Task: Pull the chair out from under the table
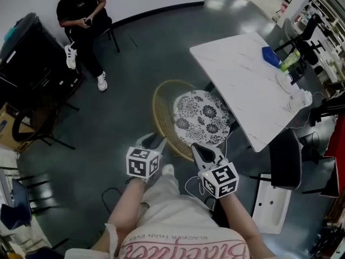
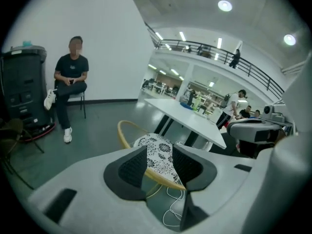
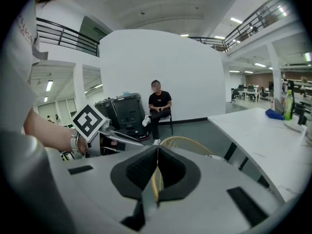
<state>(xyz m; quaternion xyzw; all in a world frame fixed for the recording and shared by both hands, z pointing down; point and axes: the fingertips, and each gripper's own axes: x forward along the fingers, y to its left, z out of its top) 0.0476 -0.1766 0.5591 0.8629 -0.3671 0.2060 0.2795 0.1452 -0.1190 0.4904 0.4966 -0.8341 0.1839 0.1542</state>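
A round rattan chair (image 1: 156,112) with a black-and-white flowered cushion (image 1: 200,117) stands partly under the near corner of the white table (image 1: 242,74). My left gripper (image 1: 155,141) is open just short of the chair's near rim. In the left gripper view (image 2: 160,151) the cushion (image 2: 155,141) shows beyond the gap, and nothing lies between the pads. My right gripper (image 1: 197,149) hovers at the cushion's near edge with its jaws closed together. In the right gripper view (image 3: 157,150) the pads meet, and the rattan rim (image 3: 187,141) curves behind them.
A person (image 1: 83,15) sits on a chair at the back left, beside a black cabinet (image 1: 27,53). A black office chair (image 1: 285,158) and a white box (image 1: 269,201) stand right of me. White cables (image 2: 170,213) lie under the rattan chair. A blue object (image 1: 270,55) and a bottle (image 1: 291,61) are on the table.
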